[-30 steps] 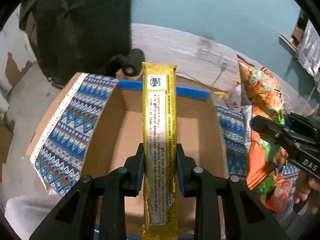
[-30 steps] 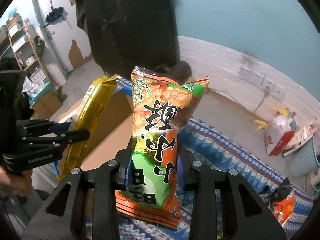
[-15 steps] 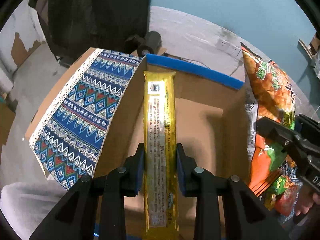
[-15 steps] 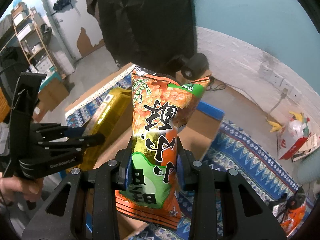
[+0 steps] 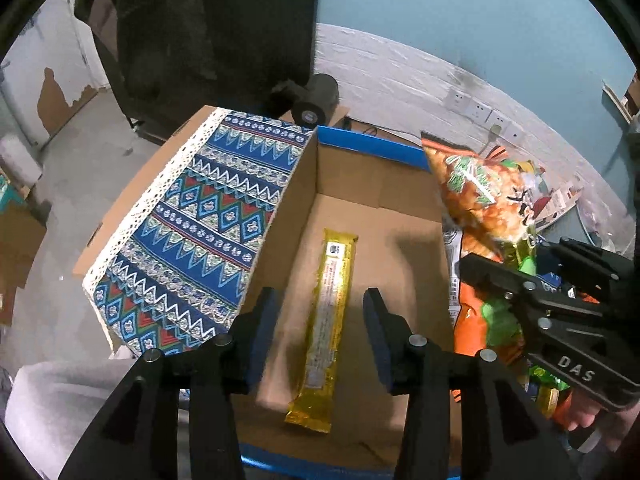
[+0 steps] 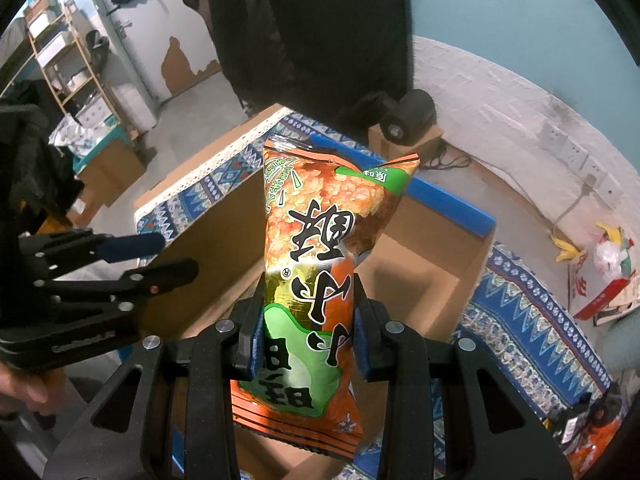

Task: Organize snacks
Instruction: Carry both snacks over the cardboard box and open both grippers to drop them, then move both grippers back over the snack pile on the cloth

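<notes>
A long gold snack pack (image 5: 326, 328) lies flat on the floor of the open cardboard box (image 5: 384, 184) with blue-taped rims. My left gripper (image 5: 320, 320) is open and empty just above the pack. It also shows in the right wrist view (image 6: 156, 256) at the left, over the box. My right gripper (image 6: 306, 324) is shut on an orange and green snack bag (image 6: 320, 264) and holds it upright above the box (image 6: 448, 280). That bag (image 5: 484, 208) shows in the left wrist view at the box's right wall.
A blue patterned cloth (image 5: 200, 224) covers the box's left flap and the surface to the right (image 6: 520, 320). A black roll (image 5: 316, 100) sits behind the box. More snack packs (image 6: 608, 280) lie at the right, near wall sockets.
My left gripper has opened and let go of the gold pack, which now lies in the box. My right gripper, with the bag, has moved over the box.
</notes>
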Motion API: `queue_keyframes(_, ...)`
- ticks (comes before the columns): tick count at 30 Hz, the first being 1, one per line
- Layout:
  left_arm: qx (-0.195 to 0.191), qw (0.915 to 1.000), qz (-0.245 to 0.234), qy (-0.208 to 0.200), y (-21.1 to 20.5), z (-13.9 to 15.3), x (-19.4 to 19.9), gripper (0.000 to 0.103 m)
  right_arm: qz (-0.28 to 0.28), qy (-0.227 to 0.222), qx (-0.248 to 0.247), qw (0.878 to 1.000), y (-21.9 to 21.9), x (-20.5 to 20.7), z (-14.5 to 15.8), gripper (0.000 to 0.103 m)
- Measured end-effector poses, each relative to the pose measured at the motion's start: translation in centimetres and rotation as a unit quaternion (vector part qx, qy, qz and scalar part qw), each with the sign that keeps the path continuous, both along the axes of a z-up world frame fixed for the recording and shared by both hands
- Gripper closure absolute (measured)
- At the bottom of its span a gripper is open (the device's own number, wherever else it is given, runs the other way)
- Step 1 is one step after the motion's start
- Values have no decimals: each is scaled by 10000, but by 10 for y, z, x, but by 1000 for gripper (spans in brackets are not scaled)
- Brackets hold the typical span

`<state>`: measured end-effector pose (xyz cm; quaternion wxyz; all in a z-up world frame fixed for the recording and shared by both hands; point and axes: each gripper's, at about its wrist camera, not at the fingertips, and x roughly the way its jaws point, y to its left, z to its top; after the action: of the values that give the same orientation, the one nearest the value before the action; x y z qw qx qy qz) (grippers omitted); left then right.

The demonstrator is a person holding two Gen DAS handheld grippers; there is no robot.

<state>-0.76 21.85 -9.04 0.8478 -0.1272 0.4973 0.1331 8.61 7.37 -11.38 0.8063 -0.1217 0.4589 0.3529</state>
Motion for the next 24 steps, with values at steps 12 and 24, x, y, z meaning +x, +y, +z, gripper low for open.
queue_keyframes(12,-92,9998,-78,-127,-10,11,1,49,-117,77,43,9999,-8,-3,2,44)
queue_keyframes(24,-122,9975,-677,-169,-66,18,14,32,-626,-224,128,9977,-71,-7,30,28)
